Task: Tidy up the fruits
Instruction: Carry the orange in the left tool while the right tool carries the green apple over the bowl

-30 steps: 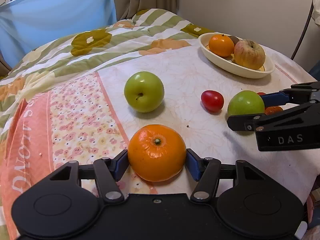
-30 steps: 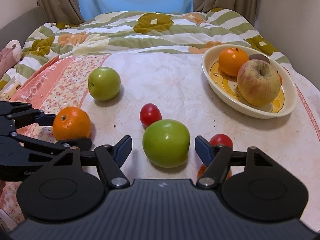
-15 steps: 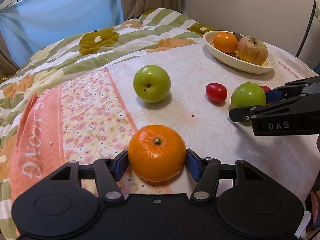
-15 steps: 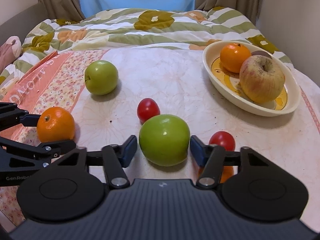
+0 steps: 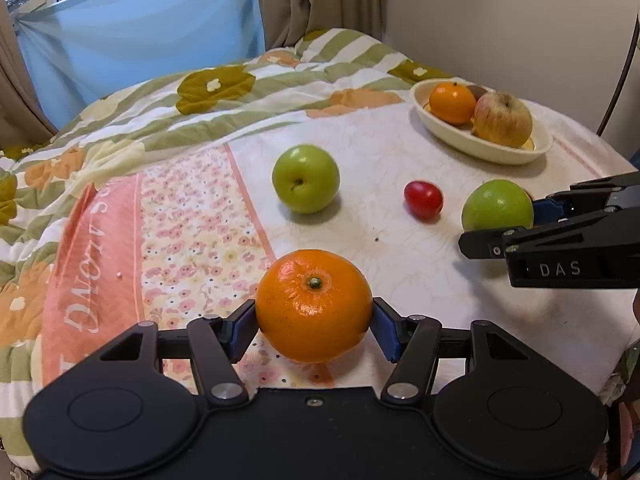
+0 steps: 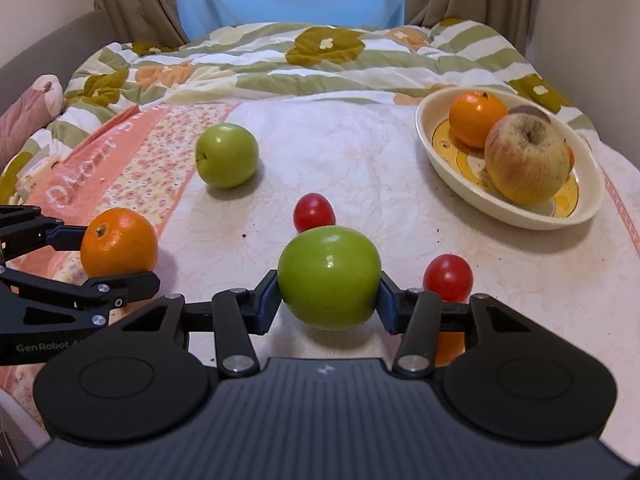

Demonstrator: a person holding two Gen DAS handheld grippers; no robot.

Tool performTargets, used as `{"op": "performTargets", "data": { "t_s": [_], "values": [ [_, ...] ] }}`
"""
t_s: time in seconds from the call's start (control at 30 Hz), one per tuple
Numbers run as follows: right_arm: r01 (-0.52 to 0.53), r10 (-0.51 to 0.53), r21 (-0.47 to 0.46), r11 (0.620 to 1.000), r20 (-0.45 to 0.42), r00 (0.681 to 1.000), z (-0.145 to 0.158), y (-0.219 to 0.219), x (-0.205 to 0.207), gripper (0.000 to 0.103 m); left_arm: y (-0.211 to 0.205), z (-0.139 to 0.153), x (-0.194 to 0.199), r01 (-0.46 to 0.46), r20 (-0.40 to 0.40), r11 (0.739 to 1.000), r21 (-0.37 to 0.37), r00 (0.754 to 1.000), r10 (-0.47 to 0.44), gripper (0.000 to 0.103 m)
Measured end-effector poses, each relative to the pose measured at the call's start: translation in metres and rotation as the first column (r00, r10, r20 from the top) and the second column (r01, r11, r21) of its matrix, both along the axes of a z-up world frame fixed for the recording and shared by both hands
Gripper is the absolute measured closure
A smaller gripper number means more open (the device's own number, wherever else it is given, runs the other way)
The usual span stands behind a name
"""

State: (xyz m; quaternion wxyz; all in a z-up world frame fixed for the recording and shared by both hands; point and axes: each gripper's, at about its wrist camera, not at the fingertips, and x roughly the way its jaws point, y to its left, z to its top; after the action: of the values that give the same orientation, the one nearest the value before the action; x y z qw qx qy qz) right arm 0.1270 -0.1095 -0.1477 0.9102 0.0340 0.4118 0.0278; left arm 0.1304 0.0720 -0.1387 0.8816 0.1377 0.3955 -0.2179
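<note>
We have the left gripper [image 5: 314, 330] pinching an orange [image 5: 314, 305] between its blue pads near the front left edge of the table [image 5: 400, 148], and the right gripper [image 6: 329, 303] pinching a green apple [image 6: 329, 277] toward the front right.

Around them, a second green apple [image 5: 306, 178] sits near the middle of the table, a red tomato [image 6: 314, 212] lies just behind the held apple, and another tomato [image 6: 448, 277] lies beside the right gripper's right finger. The bowl [image 6: 424, 132] stands at the far right edge, holding an orange [image 6: 476, 119] and a reddish-yellow apple [image 6: 527, 164].

A dark fruit behind that apple is mostly hidden, and an orange thing under the right gripper's right finger is cut off; we cannot tell what either is.

We read "DAS" on the right gripper in the left view, "GenRobot" on the left gripper in the right view, and pale lettering on the tablecloth's [image 5: 100, 240] pink band, too partial to read.
</note>
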Motion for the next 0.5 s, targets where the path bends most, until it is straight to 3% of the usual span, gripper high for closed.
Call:
{"op": "performTargets", "data": {
  "t_s": [0.5],
  "values": [
    [-0.015,0.014,0.011,1.000,0.072,0.997,0.064,-0.044,-0.040,0.039,-0.039,0.066,-0.025,-0.036,0.078,0.999,-0.038,0.996,0.038,0.039]
  ]
}}
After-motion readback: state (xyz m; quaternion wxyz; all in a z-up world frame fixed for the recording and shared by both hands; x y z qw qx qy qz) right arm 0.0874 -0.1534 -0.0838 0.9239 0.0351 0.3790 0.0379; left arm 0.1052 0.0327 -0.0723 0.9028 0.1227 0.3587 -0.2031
